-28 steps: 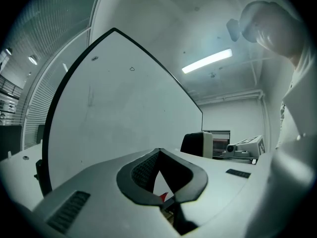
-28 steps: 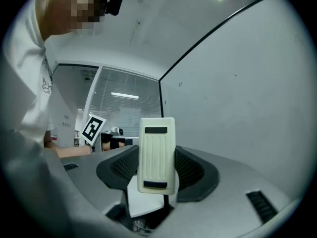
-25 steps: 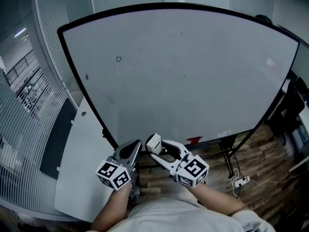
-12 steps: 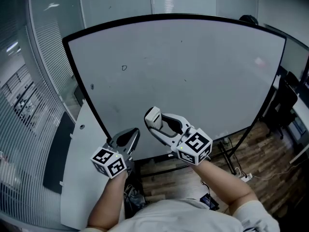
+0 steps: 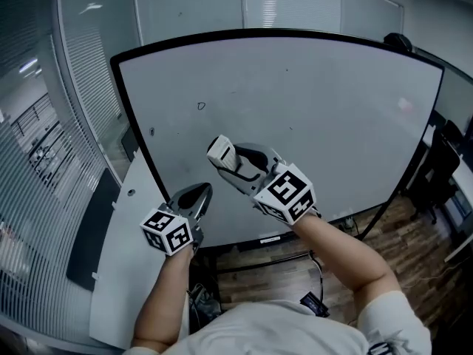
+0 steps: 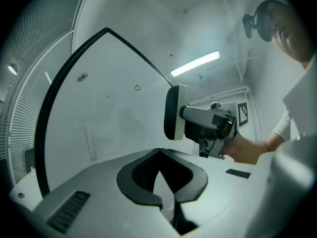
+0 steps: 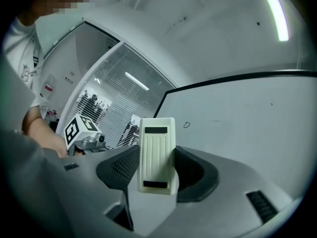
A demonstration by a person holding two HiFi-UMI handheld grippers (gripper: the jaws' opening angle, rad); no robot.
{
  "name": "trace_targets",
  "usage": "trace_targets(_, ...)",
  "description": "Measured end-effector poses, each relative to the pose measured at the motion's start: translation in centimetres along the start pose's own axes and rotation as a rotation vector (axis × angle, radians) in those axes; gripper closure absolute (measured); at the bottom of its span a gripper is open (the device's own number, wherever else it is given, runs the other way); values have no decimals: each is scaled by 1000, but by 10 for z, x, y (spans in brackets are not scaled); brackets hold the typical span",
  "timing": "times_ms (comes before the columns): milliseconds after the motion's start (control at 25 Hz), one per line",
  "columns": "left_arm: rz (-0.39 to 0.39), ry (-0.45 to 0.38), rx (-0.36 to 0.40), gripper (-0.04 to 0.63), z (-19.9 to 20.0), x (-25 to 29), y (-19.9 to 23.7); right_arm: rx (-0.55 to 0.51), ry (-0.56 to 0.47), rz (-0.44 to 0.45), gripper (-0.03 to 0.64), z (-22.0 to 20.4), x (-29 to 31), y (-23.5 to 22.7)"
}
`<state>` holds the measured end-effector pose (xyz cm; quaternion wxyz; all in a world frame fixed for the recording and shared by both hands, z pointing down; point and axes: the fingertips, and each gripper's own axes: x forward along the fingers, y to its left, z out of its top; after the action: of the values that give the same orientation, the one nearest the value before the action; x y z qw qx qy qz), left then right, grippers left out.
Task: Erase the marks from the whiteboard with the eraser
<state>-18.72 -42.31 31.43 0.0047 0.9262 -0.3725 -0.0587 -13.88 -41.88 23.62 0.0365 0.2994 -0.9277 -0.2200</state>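
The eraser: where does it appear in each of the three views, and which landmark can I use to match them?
Head view: eraser near the centre, in front of the whiteboard.
Left gripper view: eraser just right of centre, seen edge-on.
Right gripper view: eraser at the centre, upright in the tongs of the right gripper.
Shared landmark: the small loop mark on the whiteboard.
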Motion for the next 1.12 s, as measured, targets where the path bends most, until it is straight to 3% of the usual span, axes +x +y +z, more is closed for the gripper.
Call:
trace_targets(680,-66,5,-6,591,4,1,0,-373,162,-138,383,103,39,-80)
trace_targets(880,-71,5,-18,591,-5,2,1,-426,160,-166,383,120,47,-87)
trace_targets(1120,-69,-6,-26,591,-14,-6,-1,-448,171,-188,383,110,56,-91)
